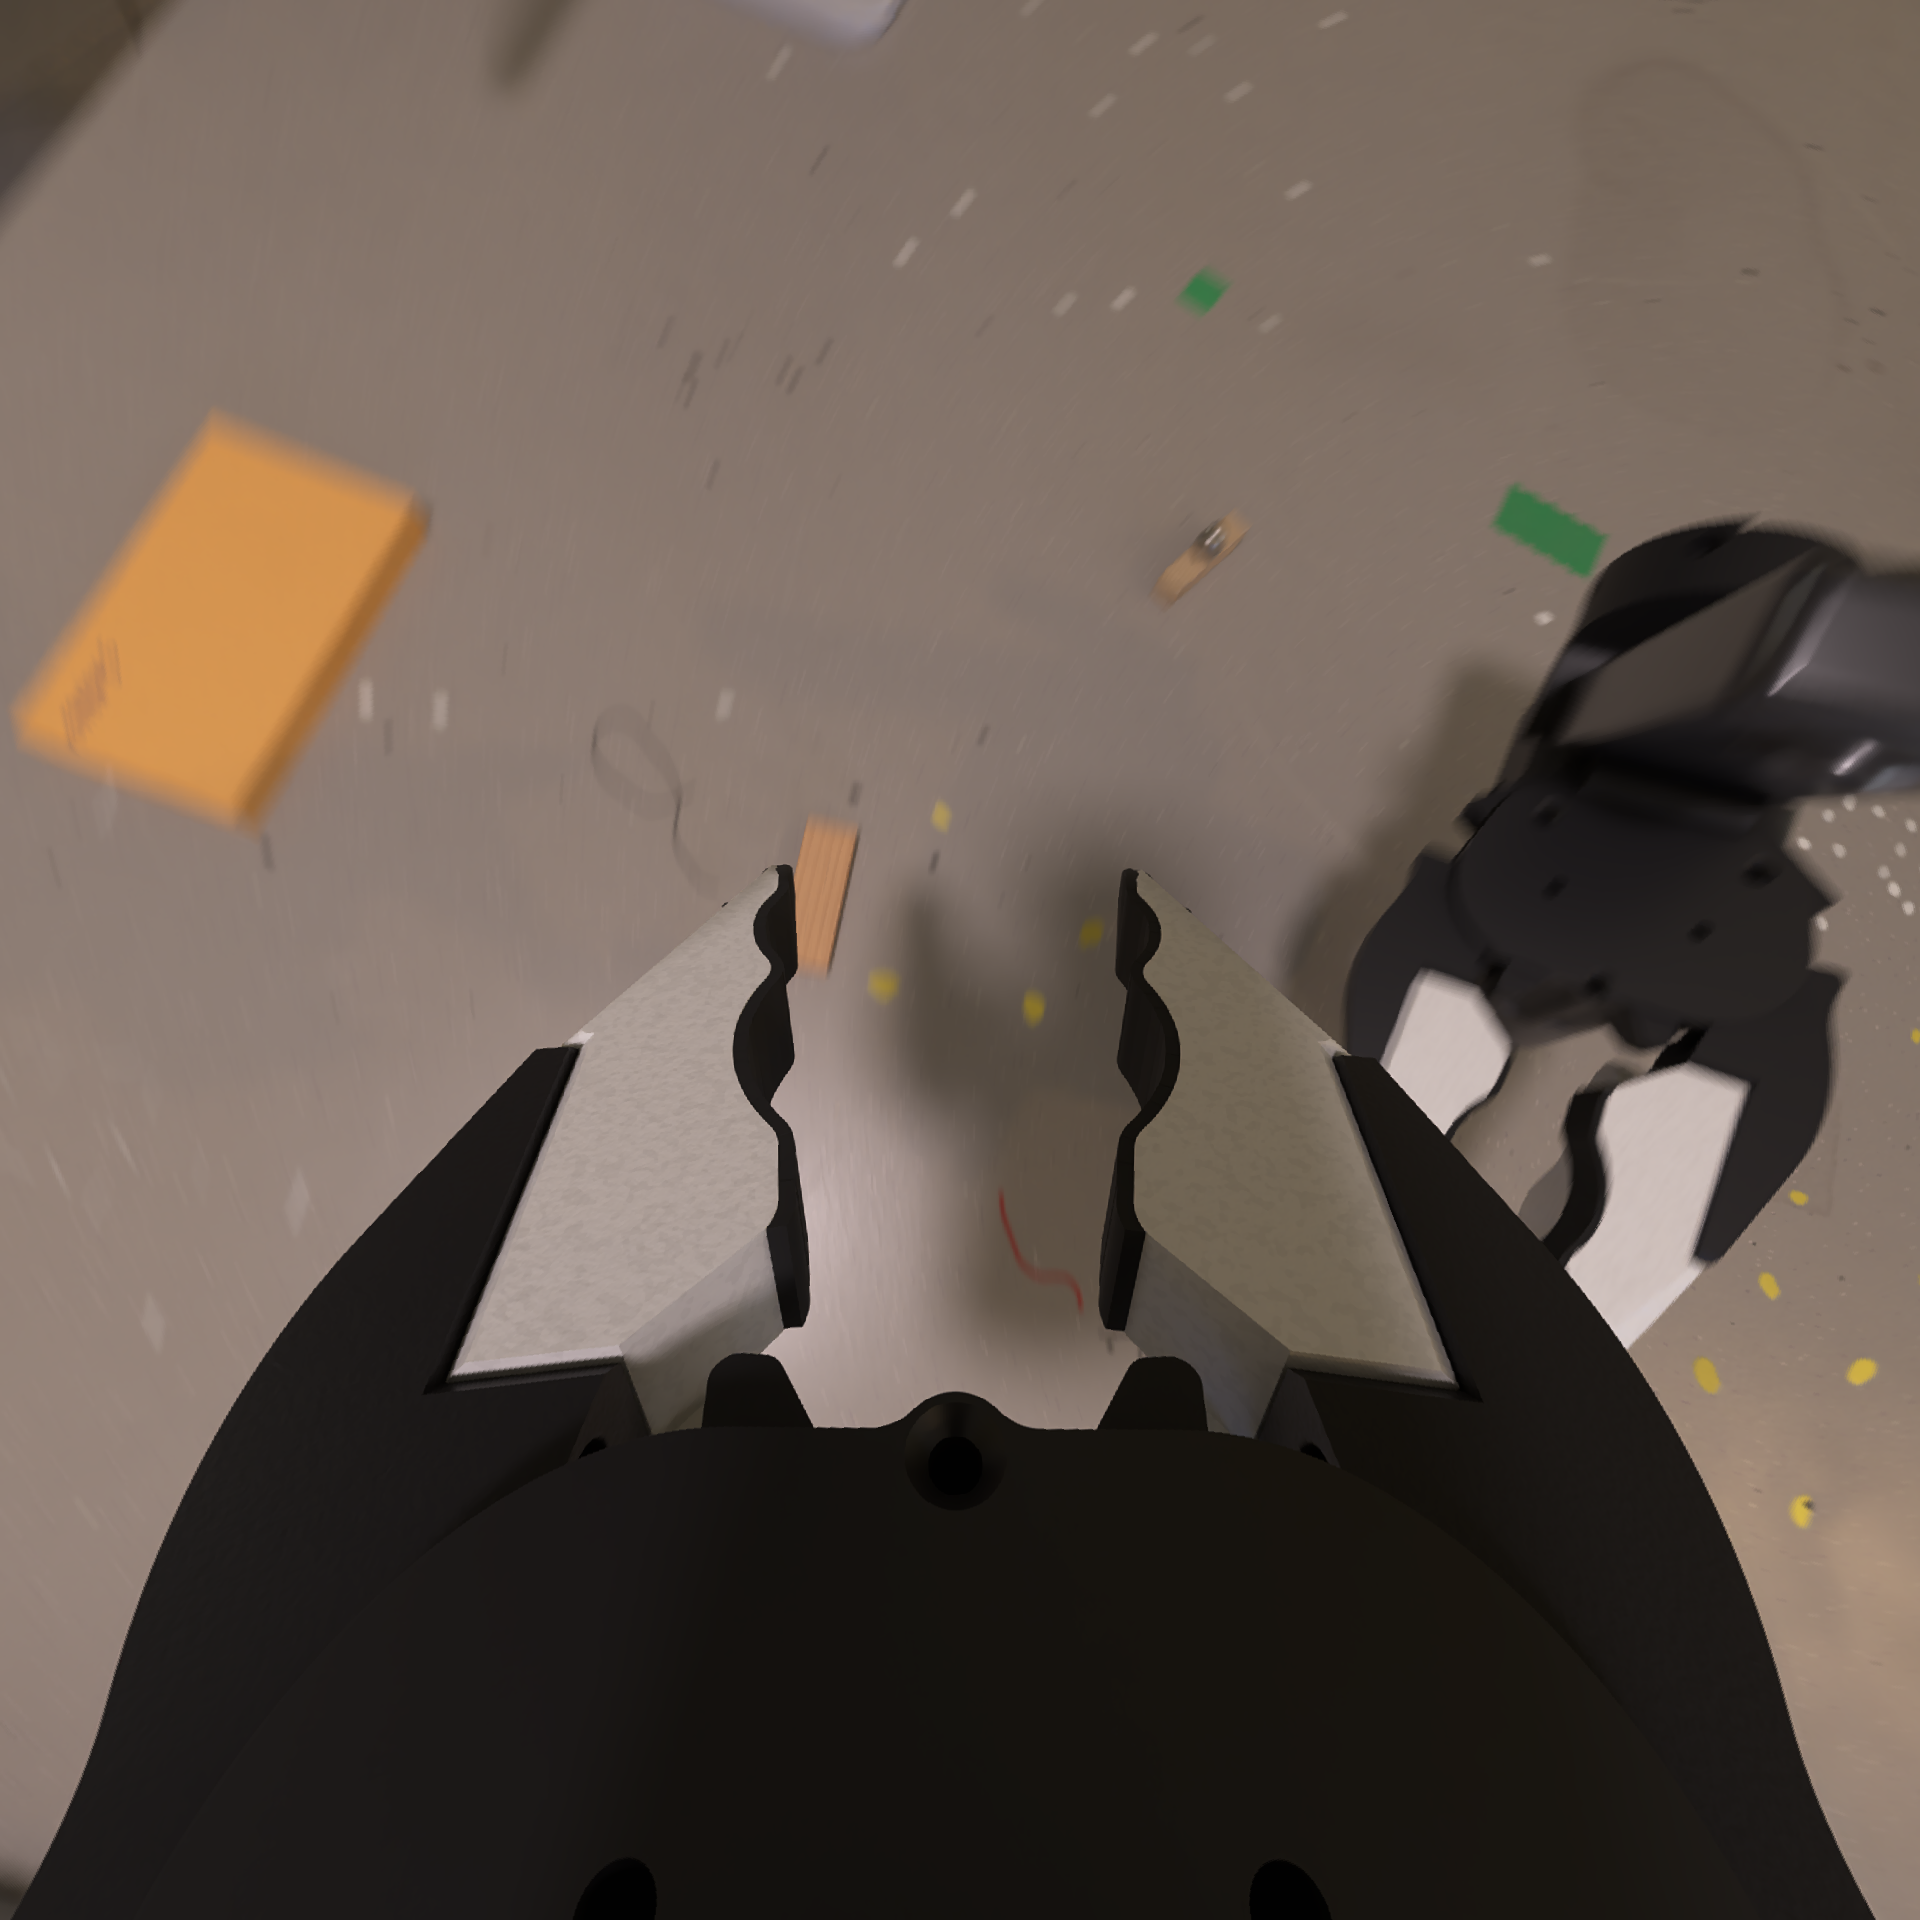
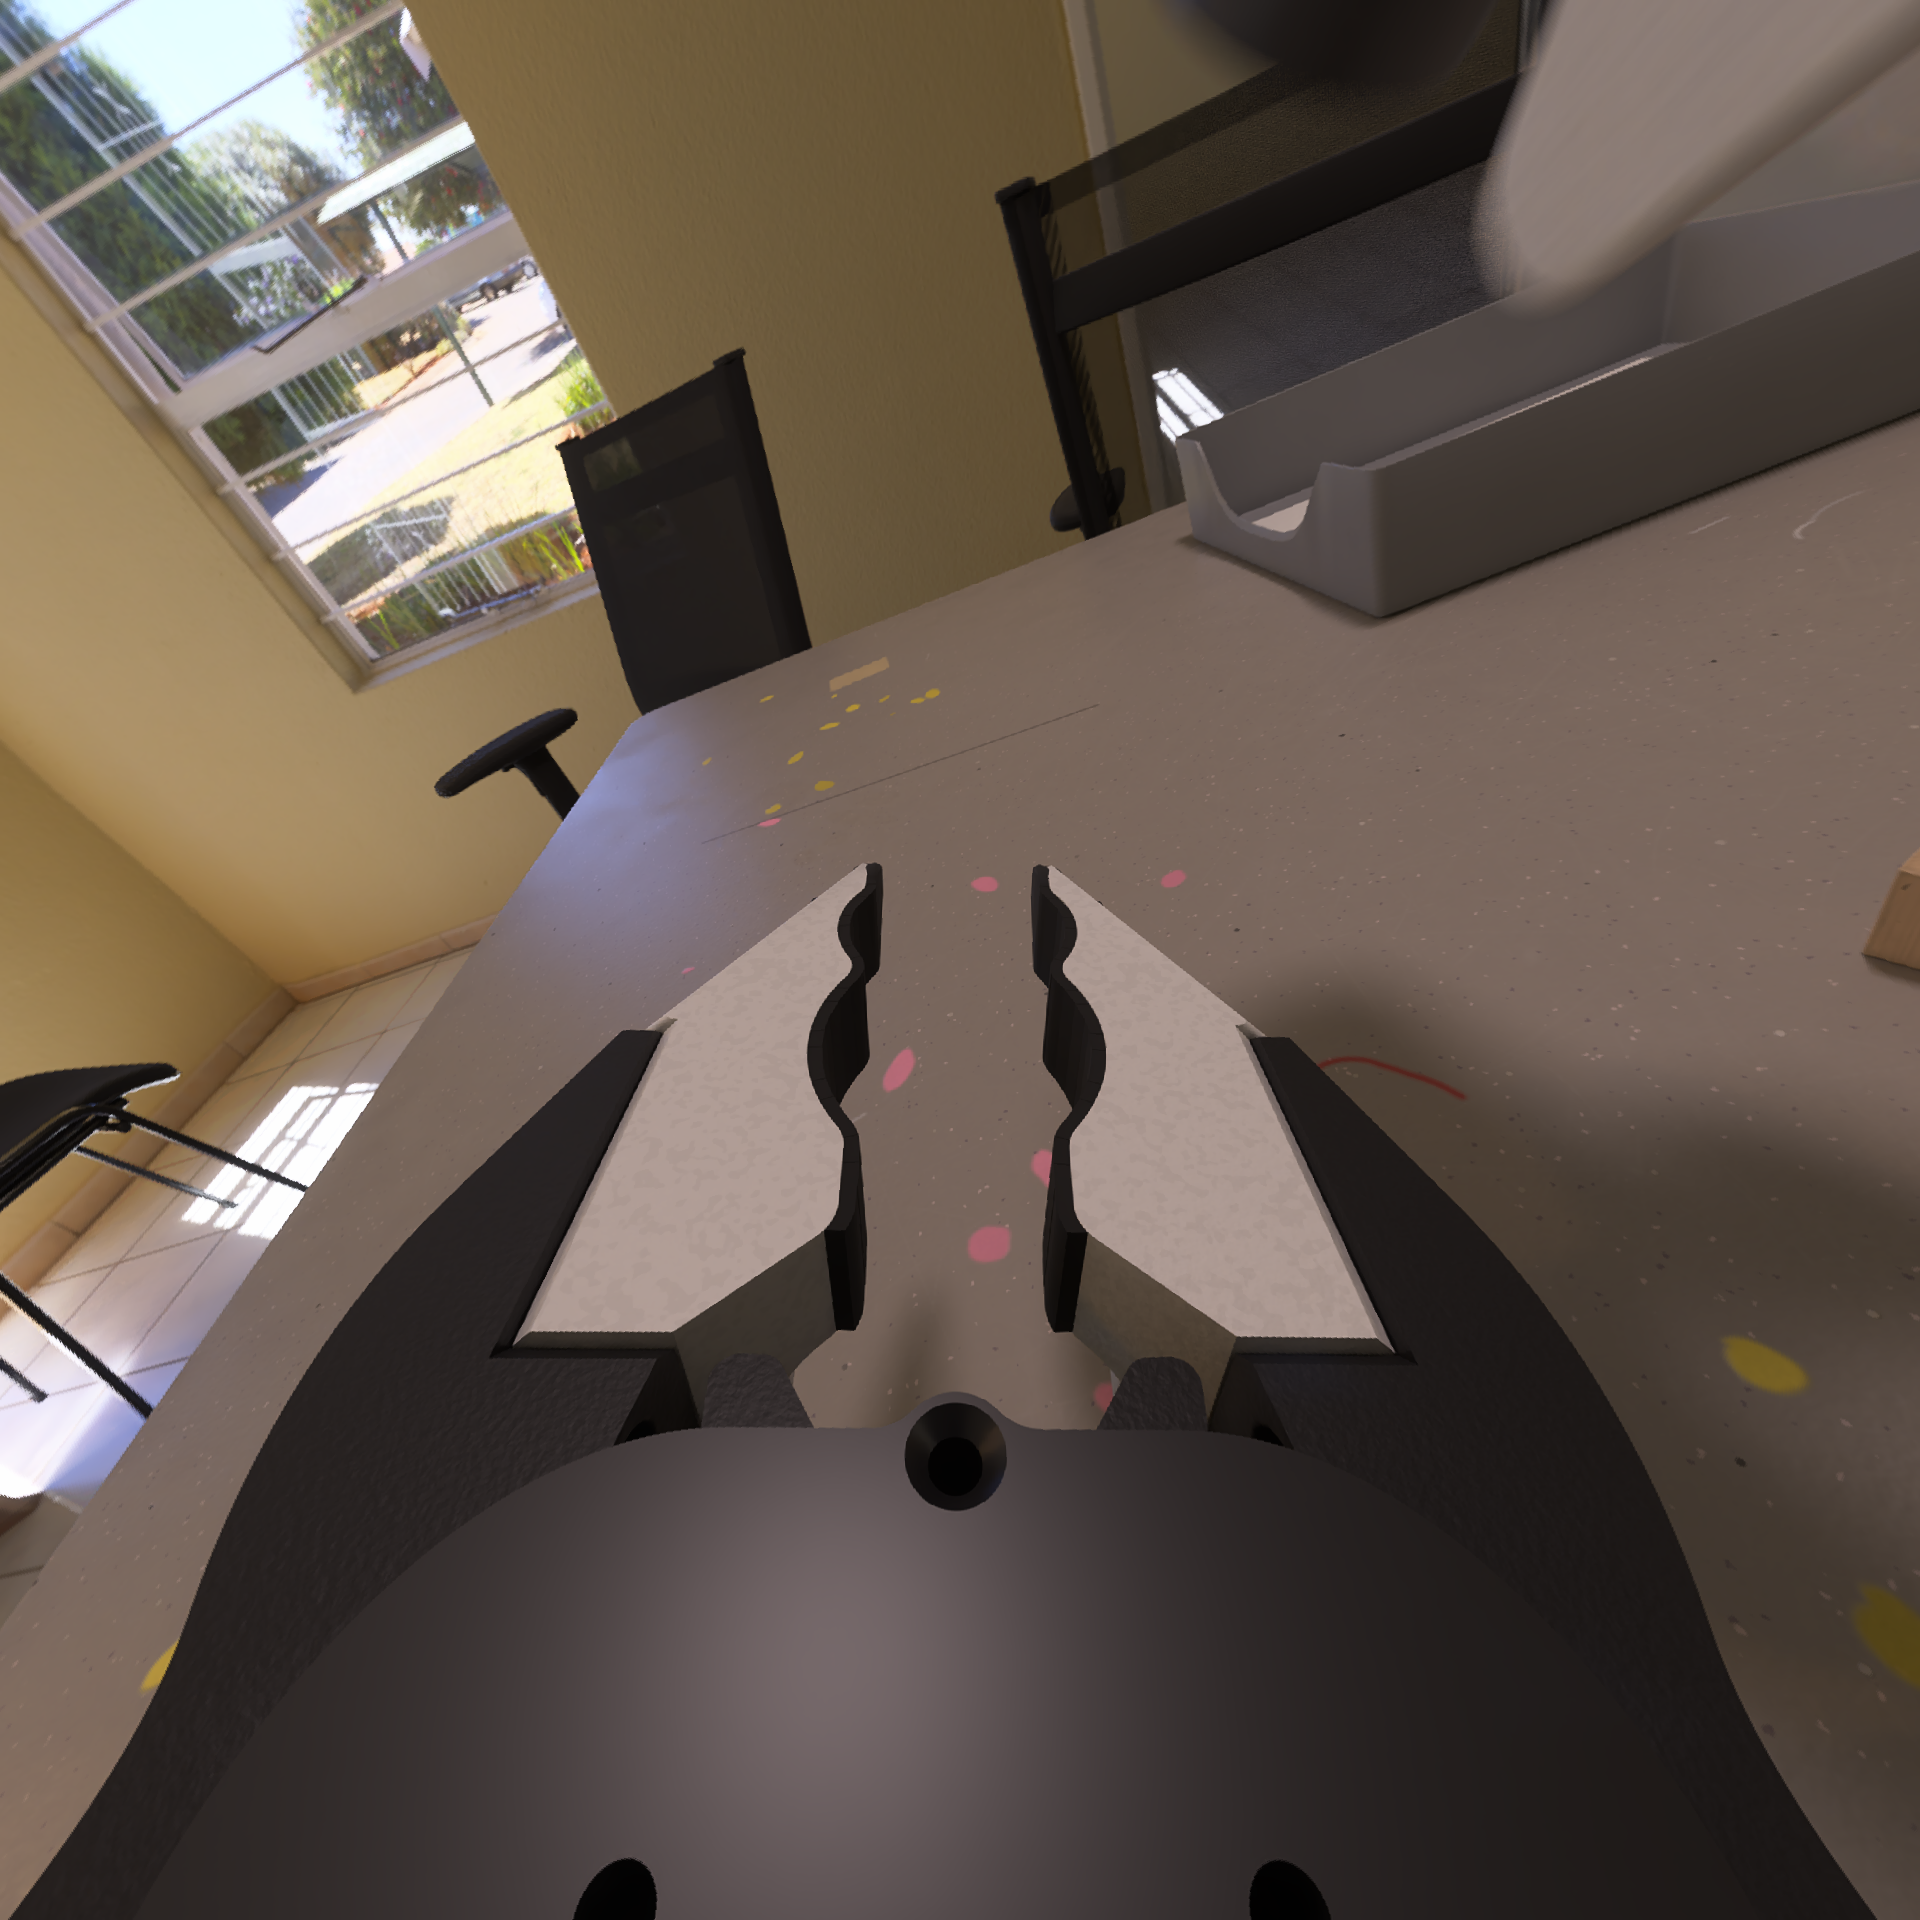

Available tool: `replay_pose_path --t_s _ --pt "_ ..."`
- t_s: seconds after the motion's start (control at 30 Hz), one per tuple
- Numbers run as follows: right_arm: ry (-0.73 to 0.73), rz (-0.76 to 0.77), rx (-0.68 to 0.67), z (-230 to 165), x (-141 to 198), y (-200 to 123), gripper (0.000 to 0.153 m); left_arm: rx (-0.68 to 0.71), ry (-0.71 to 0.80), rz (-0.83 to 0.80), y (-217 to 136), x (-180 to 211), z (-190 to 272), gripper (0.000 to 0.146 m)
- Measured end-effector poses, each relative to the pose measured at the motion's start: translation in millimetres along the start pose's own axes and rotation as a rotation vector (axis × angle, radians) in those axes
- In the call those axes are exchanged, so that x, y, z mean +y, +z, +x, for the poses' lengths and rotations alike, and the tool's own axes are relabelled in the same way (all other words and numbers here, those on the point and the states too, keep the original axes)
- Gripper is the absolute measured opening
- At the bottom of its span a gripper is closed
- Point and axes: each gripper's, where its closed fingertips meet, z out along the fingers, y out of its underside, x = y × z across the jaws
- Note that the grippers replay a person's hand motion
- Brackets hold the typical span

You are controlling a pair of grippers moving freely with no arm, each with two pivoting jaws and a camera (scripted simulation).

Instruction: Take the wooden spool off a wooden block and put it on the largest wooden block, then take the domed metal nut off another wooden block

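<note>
Left fingers (image 1: 954,883): spread apart, holding nothing, hovering above the desk (image 1: 520,312).
Between left fingers: bare desk, yellow specks, a red squiggle (image 1: 1039,1257).
Just past left fingertip: small wooden block (image 1: 826,894), nothing visible on it.
Farther ahead, rightward: small pale wooden block (image 1: 1195,561) with the domed metal nut (image 1: 1210,538) on top, blurred.
Far left of fingers: largest wooden block (image 1: 218,618), flat, orange-toned, top bare.
Wooden spool: not identifiable in either view.
Right fingers (image 2: 956,878): parted, empty, low over the desk, pink spots between them.
Right of right fingers: corner of a wooden block (image 2: 1896,925) at the frame edge.
Ahead right: grey tray (image 2: 1455,540).
Beyond desk edge: black chairs (image 2: 686,530), window (image 2: 260,312).
</note>
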Motion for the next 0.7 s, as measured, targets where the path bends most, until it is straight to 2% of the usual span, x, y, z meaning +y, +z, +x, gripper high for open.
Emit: replay_pose_path --t_s 0.07,0.17,0.33,0.47,0.7 --pt "-0.007 -0.011 -0.007 -2.0 1.3 1.5 0.028 0.045 0.158 0.005 13.6 -46.2 24.1 0.062" --pt "-0.040 -0.015 -0.008 -6.0 2.1 2.3 0.028 0.119 0.395 -0.072 65.7 -89.4 63.8 0.064" --pt "-0.154 0.000 -0.019 -19.7 2.3 0.1 0.028 0.203 0.687 -0.302 163.4 -81.0 91.8 0.070" --pt "-0.214 -0.001 -0.028 -27.6 4.1 -0.4 0.028 0.171 0.771 -0.405 195.5 -63.4 87.2 0.070" --pt "-0.183 0.005 -0.033 -25.1 2.8 -1.3 0.028 0.166 0.788 -0.489 214.1 -44.2 86.2 0.069"
